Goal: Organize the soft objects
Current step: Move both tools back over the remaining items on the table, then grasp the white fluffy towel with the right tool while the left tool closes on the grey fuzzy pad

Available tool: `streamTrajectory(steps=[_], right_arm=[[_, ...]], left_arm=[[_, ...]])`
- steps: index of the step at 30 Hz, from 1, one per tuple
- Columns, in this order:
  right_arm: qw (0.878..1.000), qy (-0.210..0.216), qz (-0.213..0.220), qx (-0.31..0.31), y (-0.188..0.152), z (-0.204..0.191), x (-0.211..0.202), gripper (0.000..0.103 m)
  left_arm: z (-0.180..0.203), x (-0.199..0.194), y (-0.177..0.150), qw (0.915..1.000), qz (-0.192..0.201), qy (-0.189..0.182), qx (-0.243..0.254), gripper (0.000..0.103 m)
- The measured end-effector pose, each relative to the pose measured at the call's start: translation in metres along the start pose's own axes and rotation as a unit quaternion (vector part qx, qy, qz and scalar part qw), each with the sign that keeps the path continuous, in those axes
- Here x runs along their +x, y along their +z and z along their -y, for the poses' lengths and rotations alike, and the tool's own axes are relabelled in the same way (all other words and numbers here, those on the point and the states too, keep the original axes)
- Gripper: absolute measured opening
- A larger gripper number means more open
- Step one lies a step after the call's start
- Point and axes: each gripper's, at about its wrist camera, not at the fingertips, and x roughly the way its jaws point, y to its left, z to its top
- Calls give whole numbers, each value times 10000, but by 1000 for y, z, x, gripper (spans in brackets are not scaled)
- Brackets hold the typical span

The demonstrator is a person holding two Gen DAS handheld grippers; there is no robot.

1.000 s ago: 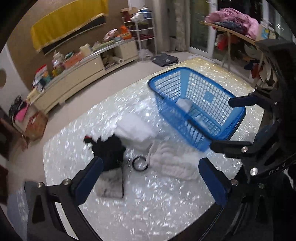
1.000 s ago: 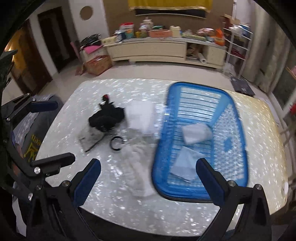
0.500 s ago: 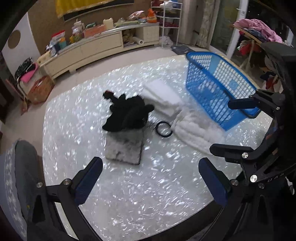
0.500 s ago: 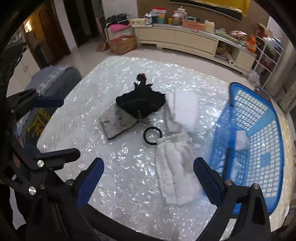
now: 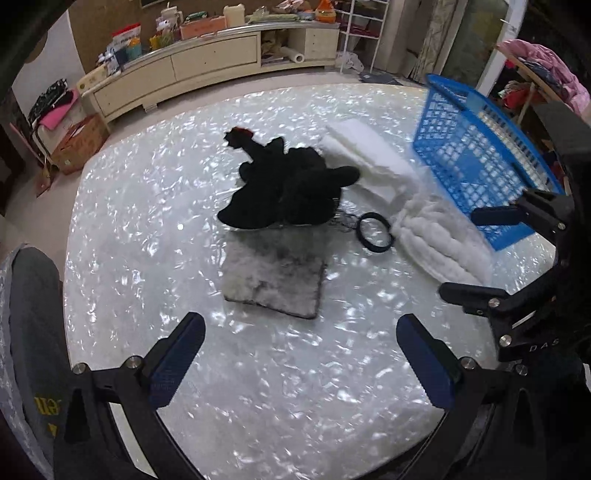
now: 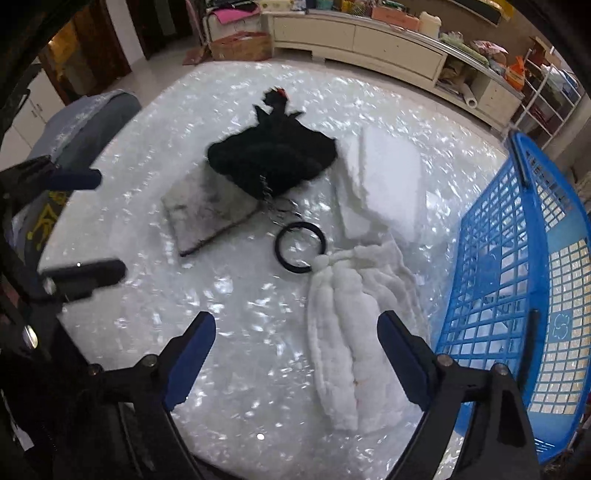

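On the pearly white table (image 5: 155,229) lie a black fluffy item (image 5: 284,192) (image 6: 273,158), a grey furry pad (image 5: 273,273) (image 6: 199,210), a black ring (image 5: 375,232) (image 6: 300,247), a folded white cloth (image 5: 369,162) (image 6: 384,184) and a ribbed white plush piece (image 5: 443,243) (image 6: 351,325). A blue basket (image 5: 476,162) (image 6: 517,295) stands at the right. My left gripper (image 5: 301,358) is open and empty, in front of the grey pad. My right gripper (image 6: 295,354) is open and empty, just in front of the ribbed white piece.
A grey chair back (image 5: 33,332) (image 6: 92,122) stands at the table's left edge. A long low cabinet (image 5: 207,62) with clutter runs along the far wall. A white wire shelf (image 5: 369,33) and a rack with pink clothes (image 5: 546,70) stand at the right.
Both grippers have swung left and down, away from the basket toward the pile of soft items, which now looks nearer. Both stay open and empty. The items have not moved.
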Motion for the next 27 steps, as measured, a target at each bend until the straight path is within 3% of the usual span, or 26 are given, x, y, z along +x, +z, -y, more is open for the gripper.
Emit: streamTrajectory(steps=[18,21,27], right_arm=[[9969,-554,-459,316,-3,39,59,74],[9964,-568,-523,339,-4,45,68,73],[9969,-381,-530,447,-3,57,74,73]], left_arm=[[-58,77,23,9993,-320,-201,62,103],[-65,88,27,9988,-406,-263,87,85],[-70,95,39,9985,-454,-213,207,83]])
